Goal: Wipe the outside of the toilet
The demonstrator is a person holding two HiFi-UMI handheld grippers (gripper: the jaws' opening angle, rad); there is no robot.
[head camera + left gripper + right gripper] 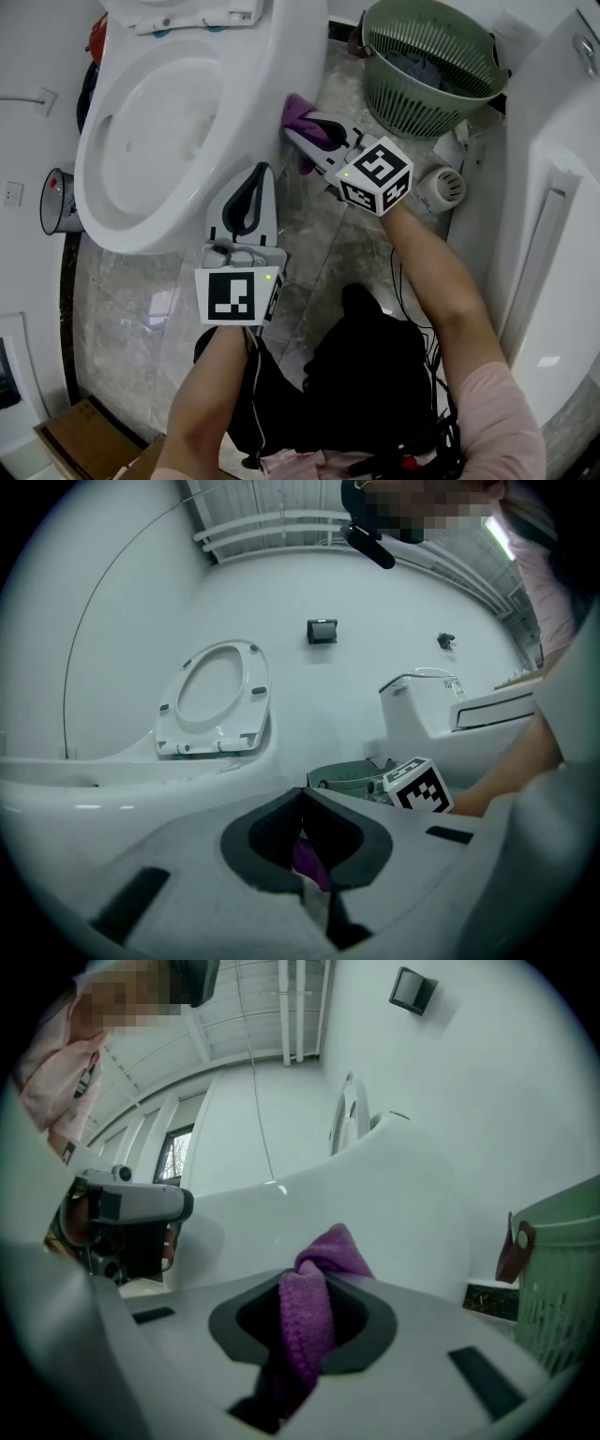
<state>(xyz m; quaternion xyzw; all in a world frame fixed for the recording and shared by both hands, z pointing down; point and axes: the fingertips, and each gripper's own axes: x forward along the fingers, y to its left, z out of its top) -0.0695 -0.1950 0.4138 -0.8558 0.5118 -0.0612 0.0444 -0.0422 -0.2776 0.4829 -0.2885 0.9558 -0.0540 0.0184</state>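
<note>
Left gripper (259,174), low in the head view: jaws closed tip to tip, nothing held between them. It sits just beside the front rim of the toilet (141,220), over the marble floor (323,244).

Right gripper (305,131): jaws clamped on a purple cloth (298,112), folded and bulging out past the tips. The cloth lies against the toilet's white outer side wall, below the rim. Seat is raised.

Green slatted basket (427,98) stands near, to the right of the right gripper.

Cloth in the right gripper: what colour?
Purple. The cloth shows best in the right gripper view.
</note>
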